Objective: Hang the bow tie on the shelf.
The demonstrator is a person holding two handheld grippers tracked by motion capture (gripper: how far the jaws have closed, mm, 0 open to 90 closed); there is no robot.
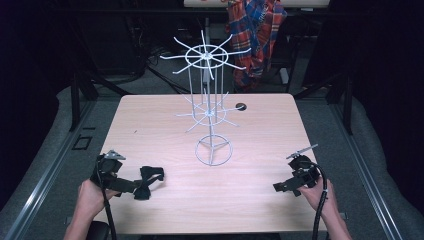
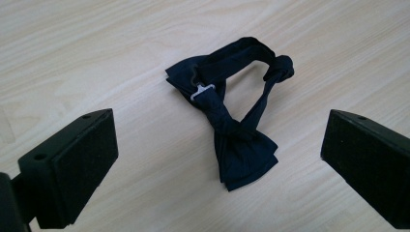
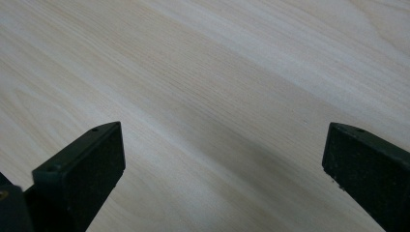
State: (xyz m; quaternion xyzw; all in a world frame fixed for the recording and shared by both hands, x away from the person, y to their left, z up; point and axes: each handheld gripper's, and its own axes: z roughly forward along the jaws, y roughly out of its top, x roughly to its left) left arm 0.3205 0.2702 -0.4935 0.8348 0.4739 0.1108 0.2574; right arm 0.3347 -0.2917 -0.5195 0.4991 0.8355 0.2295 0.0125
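plaid cloth (image 1: 256,35) | cut by top edge | partly behind rack (image 1: 210,107)

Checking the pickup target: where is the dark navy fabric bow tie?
The dark navy fabric bow tie lies on the table's near-left, just ahead of the open left hand-held gripper.

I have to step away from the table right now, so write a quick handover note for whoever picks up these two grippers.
Left gripper: jaws open, hovering just short of the dark bow tie, holding nothing.
Right gripper: jaws open over bare wood at the table's near right, holding nothing.
Bow tie: lies flat near the front left edge, strap looped and clasped.
White wire rack: stands mid-table, arms bare.
Done: nothing grasped yet.
Left: probably close the left jaws on the bow tie, then hang it on a rack arm.
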